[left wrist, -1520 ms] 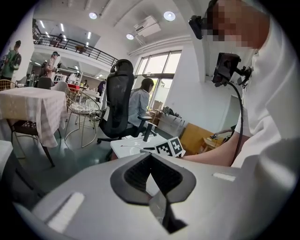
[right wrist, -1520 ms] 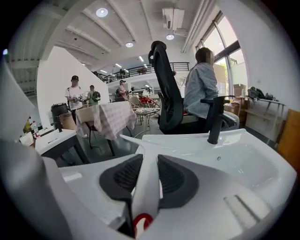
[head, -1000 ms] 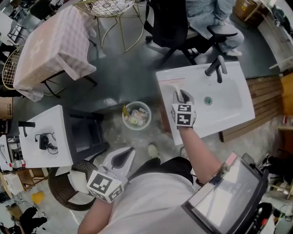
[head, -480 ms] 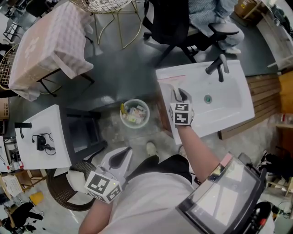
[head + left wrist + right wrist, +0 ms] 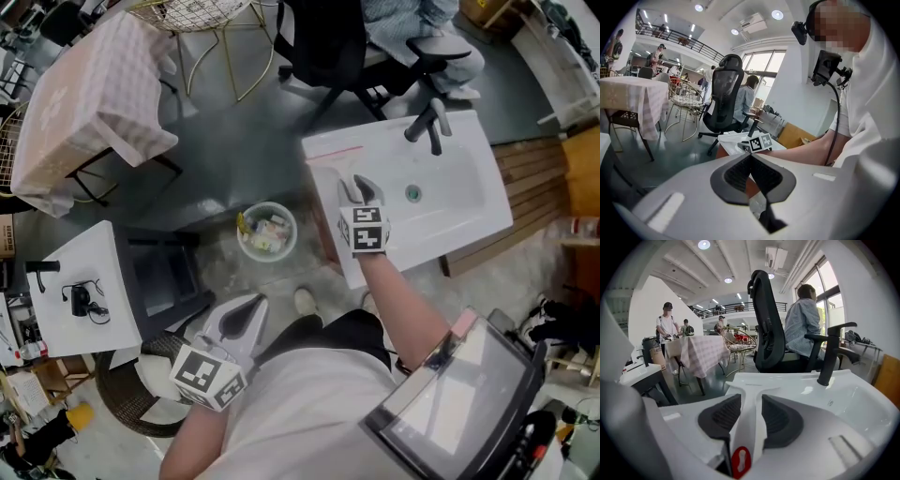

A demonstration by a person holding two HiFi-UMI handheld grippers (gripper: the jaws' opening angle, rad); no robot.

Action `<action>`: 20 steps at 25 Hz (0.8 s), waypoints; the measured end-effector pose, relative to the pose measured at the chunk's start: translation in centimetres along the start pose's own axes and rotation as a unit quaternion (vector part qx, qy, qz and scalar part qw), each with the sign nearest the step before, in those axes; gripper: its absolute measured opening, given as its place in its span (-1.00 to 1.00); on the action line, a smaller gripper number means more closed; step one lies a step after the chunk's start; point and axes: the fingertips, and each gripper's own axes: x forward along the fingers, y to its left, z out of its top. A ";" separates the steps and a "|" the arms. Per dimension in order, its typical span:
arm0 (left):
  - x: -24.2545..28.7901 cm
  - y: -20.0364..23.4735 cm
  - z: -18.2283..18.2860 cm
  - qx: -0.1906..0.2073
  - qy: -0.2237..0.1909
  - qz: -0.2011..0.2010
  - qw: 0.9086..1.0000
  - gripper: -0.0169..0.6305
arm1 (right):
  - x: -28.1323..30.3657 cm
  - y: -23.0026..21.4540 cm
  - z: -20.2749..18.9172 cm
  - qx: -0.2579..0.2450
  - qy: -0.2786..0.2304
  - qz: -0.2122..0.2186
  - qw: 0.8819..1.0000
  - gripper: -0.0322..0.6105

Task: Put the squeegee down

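Beyond squeegee (image 5: 752,399): sink (image 5: 469,202), black faucet (image 5: 427,124), office chair (image 5: 323,47).

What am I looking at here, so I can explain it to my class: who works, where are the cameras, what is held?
No robot: a person holds a two-jaw gripper in each hand. One camera on the head looks down; one rides on each gripper. The right gripper is over a white basin with a black tap. Its jaws have just been opening; the white squeegee sits between them, blade on the basin's rim, apparently released. The left gripper hangs near the waist, shut and empty.
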 end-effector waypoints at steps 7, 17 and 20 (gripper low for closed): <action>1.7 -3.4 0.3 0.008 -0.003 -0.026 1.000 -0.92 | -5.0 0.0 1.6 -0.024 -0.019 0.029 0.999 -0.50; 4.5 -10.9 0.4 0.027 -0.015 -0.054 0.998 -0.92 | -13.8 -4.2 1.1 -0.043 -0.021 0.058 0.997 -0.50; 5.8 -13.0 0.1 0.025 -0.015 -0.049 0.998 -0.92 | -16.7 -5.6 1.0 -0.074 -0.022 0.074 0.994 -0.52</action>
